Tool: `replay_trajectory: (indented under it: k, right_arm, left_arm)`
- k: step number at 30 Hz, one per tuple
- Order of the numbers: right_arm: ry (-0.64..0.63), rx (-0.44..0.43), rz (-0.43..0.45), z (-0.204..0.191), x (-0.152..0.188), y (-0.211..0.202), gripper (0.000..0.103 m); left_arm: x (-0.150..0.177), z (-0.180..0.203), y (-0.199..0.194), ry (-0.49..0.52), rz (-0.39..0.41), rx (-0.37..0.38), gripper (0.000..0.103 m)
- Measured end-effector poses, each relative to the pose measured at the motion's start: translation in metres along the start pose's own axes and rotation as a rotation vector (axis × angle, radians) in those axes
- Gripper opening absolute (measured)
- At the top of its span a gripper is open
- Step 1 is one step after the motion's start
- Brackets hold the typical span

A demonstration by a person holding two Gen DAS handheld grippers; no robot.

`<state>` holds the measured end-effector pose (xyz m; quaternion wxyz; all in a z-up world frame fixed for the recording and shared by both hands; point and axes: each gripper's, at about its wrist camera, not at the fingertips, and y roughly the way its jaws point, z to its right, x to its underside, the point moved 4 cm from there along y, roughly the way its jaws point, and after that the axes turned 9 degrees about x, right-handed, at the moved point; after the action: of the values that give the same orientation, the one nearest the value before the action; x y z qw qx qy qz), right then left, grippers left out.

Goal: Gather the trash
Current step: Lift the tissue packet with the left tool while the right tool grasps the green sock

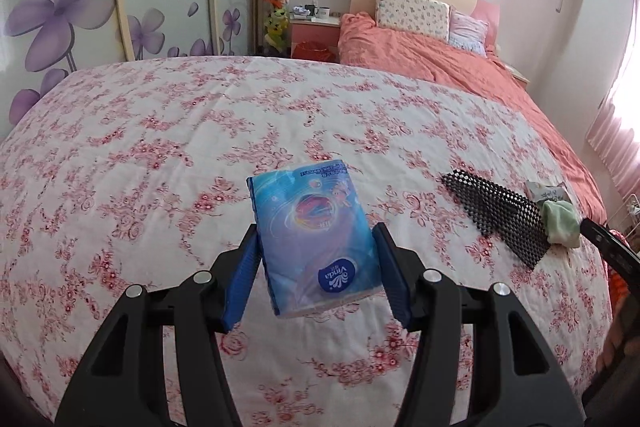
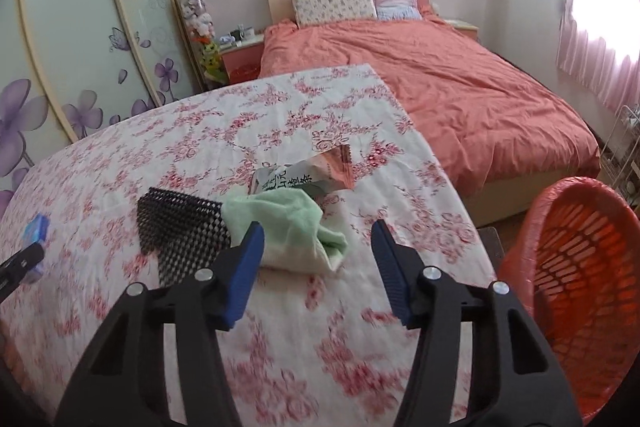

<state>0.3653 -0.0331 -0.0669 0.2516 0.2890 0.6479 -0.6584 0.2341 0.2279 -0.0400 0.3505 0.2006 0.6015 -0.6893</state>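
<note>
A blue Vinda tissue pack (image 1: 316,239) lies between the fingers of my left gripper (image 1: 316,239) on the floral tablecloth (image 1: 160,147); the jaws are wide and the pads stand beside the pack without pressing it. The pack also shows far left in the right wrist view (image 2: 36,231). My right gripper (image 2: 318,241) is open and empty, just short of a green cloth (image 2: 288,227). A snack wrapper (image 2: 304,175) lies behind the cloth, and a black mesh sheet (image 2: 180,227) lies to its left.
An orange mesh basket lined with a red bag (image 2: 580,267) stands off the table's right edge. A bed with a salmon cover (image 2: 440,87) lies beyond the table. A wardrobe with purple flowers (image 1: 80,7) is on the left.
</note>
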Motion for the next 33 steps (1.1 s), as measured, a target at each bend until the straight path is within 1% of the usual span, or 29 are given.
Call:
replay_trajectory:
  k: [3, 4, 6, 7, 8, 9, 12, 16, 23, 33]
  right_arm:
    - [-0.007, 0.005, -0.04, -0.005, -0.002, 0.015, 0.053]
    - [-0.015, 0.006, -0.055, -0.006, -0.001, 0.019, 0.041]
    - [-0.034, 0.003, -0.081, -0.008, 0.003, 0.024, 0.025]
    - [-0.036, -0.002, -0.074, -0.007, 0.005, 0.021, 0.014]
    - [-0.039, -0.012, -0.065, -0.006, 0.006, 0.016, 0.01]
    - [-0.036, -0.02, -0.063, -0.006, 0.007, 0.013, 0.008]
    - [-0.008, -0.038, -0.033, 0.005, 0.009, -0.005, 0.006]
    - [0.022, -0.039, 0.012, 0.022, 0.007, -0.028, 0.006]
    - [0.087, 0.004, 0.094, 0.066, 0.008, -0.071, 0.006]
    - [0.153, 0.076, 0.172, 0.114, 0.018, -0.11, 0.006]
  left_arm:
    - [0.0, -0.004, 0.0, -0.006, -0.003, 0.003, 0.056]
    - [0.0, -0.004, 0.0, -0.007, -0.005, 0.005, 0.056]
    - [0.001, -0.003, 0.001, -0.009, -0.012, 0.011, 0.056]
    - [0.002, -0.001, 0.001, -0.006, -0.014, 0.014, 0.056]
    - [0.002, 0.001, 0.001, -0.001, -0.015, 0.016, 0.056]
    - [0.004, 0.002, 0.001, 0.002, -0.016, 0.017, 0.056]
    - [0.005, 0.012, 0.002, 0.017, -0.02, 0.03, 0.056]
    - [0.008, 0.029, -0.001, 0.045, -0.02, 0.055, 0.056]
    - [0.011, 0.063, -0.007, 0.104, -0.015, 0.107, 0.056]
    - [0.019, 0.119, -0.016, 0.184, -0.011, 0.211, 0.056]
